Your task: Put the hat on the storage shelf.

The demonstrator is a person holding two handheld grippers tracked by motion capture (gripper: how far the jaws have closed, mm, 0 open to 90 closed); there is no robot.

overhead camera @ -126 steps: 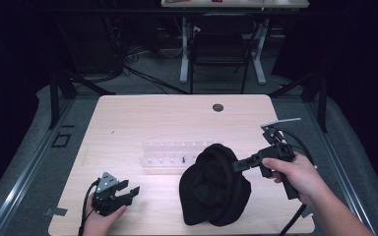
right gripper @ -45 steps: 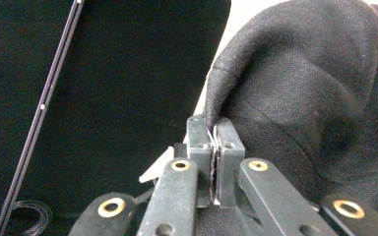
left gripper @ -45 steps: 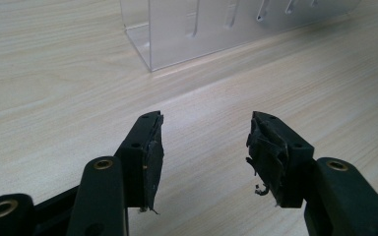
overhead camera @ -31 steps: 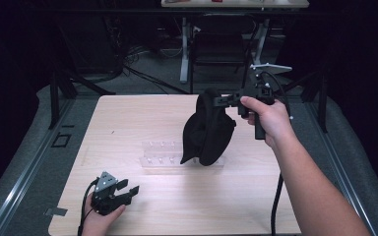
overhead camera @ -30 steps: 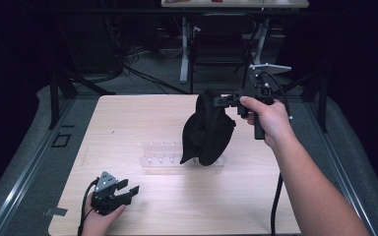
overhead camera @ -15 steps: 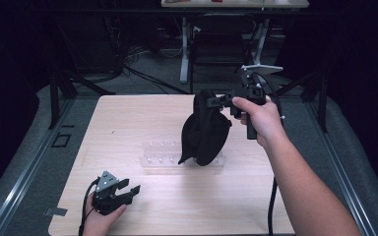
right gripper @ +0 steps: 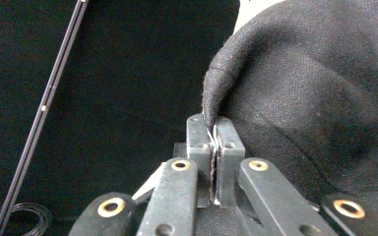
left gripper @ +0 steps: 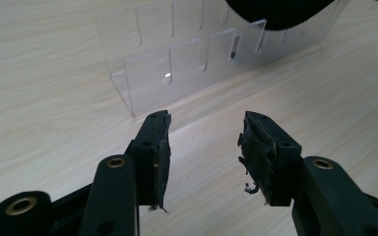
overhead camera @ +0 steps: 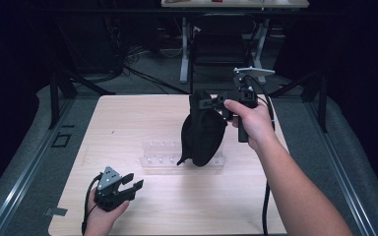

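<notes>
The fingers of the right gripper (right gripper: 215,147) are pressed together on the rim of a black cloth hat (right gripper: 315,98), with the fabric edge pinched between them. The hat (overhead camera: 203,130) hangs below the raised right gripper (overhead camera: 215,102), above the far right part of the worktop (overhead camera: 128,123). Its lower end hangs in front of a clear plastic rack (overhead camera: 160,153) standing near the middle of the worktop.

The fingers (left gripper: 158,147) of the left gripper (left gripper: 204,147) stand apart with nothing between them. The left gripper (overhead camera: 128,184) rests low at the near left of the worktop, pointing toward the rack (left gripper: 177,64).
</notes>
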